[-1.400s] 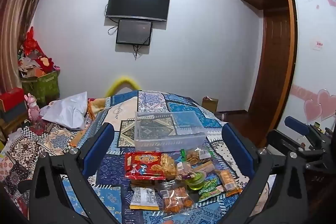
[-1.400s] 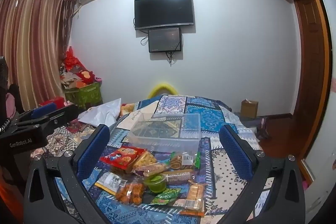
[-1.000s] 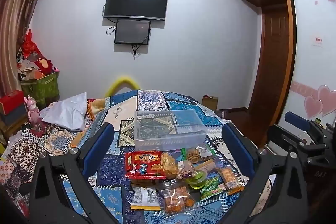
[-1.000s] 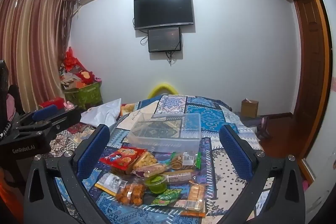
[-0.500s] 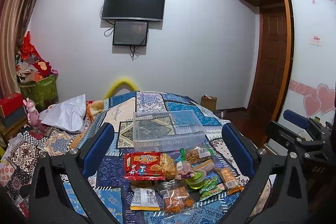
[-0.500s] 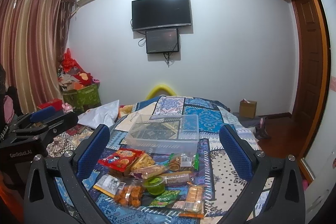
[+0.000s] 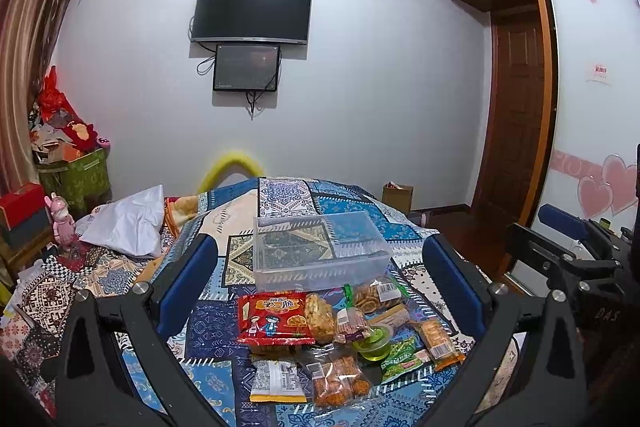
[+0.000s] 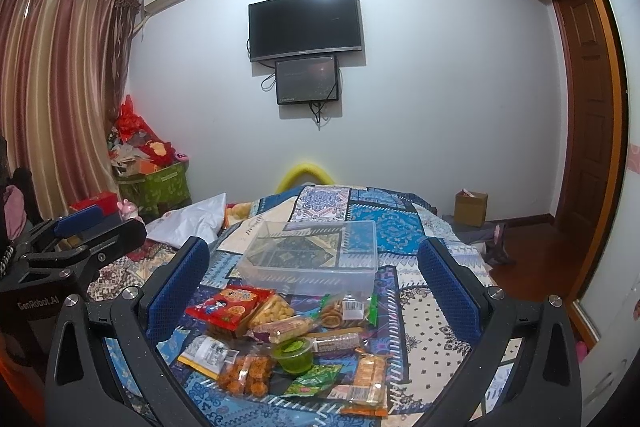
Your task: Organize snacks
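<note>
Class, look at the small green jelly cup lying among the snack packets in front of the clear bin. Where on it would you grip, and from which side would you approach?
Grip the green jelly cup across its round side wall, coming down from above. It stands upright with its flat lid up, and packets crowd every side, so a sideways approach would likely push the neighbours. The right gripper is open and looks best lined up.

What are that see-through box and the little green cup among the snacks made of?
The box looks like clear, lightly frosted rigid plastic: the quilt's pattern shows through its walls. The green cup seems glossy translucent plastic, likely a sealed jelly cup, though its lid material is hard to tell.
</note>
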The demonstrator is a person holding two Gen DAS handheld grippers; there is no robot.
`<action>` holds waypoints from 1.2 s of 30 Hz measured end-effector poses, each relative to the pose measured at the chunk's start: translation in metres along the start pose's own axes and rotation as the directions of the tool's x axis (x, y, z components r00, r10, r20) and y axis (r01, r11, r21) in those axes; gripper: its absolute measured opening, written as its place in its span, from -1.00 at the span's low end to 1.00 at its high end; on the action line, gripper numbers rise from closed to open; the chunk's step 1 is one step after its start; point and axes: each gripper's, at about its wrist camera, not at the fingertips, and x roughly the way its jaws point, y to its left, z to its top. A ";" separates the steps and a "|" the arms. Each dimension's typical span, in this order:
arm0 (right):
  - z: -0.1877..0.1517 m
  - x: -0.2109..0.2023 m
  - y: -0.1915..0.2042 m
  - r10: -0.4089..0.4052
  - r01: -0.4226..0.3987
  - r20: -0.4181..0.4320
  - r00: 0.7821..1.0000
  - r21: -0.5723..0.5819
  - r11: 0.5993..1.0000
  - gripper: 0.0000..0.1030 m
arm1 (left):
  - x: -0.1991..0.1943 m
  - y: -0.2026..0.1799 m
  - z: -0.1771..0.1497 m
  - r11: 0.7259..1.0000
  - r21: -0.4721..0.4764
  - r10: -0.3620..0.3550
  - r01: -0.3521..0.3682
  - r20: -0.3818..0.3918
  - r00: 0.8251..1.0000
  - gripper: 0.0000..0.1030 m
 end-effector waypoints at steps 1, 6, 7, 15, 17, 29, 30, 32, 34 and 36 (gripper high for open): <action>0.000 0.000 0.000 -0.001 0.001 0.000 1.000 -0.001 1.000 1.00 | 0.000 0.000 0.001 1.000 0.000 0.000 0.000 0.000 1.000 1.00; 0.000 0.000 0.000 -0.001 0.001 0.001 1.000 0.000 1.000 1.00 | -0.001 0.001 0.001 1.000 0.002 0.000 0.000 0.001 1.000 1.00; 0.000 0.000 0.000 -0.001 0.001 0.001 1.000 0.000 1.000 1.00 | -0.001 0.001 0.002 1.000 0.002 0.000 0.000 0.001 1.000 1.00; -0.001 -0.002 0.000 0.000 0.000 0.004 1.000 0.004 1.000 1.00 | -0.003 0.001 0.002 1.000 0.009 0.001 -0.001 0.004 1.000 1.00; 0.000 -0.003 0.001 0.000 0.000 0.004 1.000 0.004 1.000 1.00 | -0.003 0.000 0.001 1.000 0.008 0.000 -0.001 0.002 1.000 1.00; 0.000 -0.003 0.002 0.002 -0.002 0.002 1.000 0.004 1.000 1.00 | -0.001 -0.001 0.001 1.000 0.009 0.002 -0.002 -0.003 1.000 1.00; 0.000 -0.003 0.002 0.002 -0.002 0.002 1.000 0.004 1.000 1.00 | -0.001 -0.001 0.001 1.000 0.009 0.002 -0.002 -0.003 1.000 1.00; 0.000 -0.003 0.002 0.003 -0.003 0.003 1.000 0.006 1.000 1.00 | 0.000 0.000 0.000 1.000 0.009 0.002 -0.002 -0.005 1.000 1.00; 0.000 -0.002 0.001 0.004 -0.004 0.001 1.000 0.008 1.000 1.00 | 0.001 0.000 0.000 1.000 0.009 0.003 -0.003 -0.007 1.000 1.00; 0.000 -0.001 0.000 0.006 -0.006 -0.001 1.000 0.010 1.000 1.00 | 0.002 0.000 -0.001 1.000 0.009 0.005 -0.005 -0.008 1.000 1.00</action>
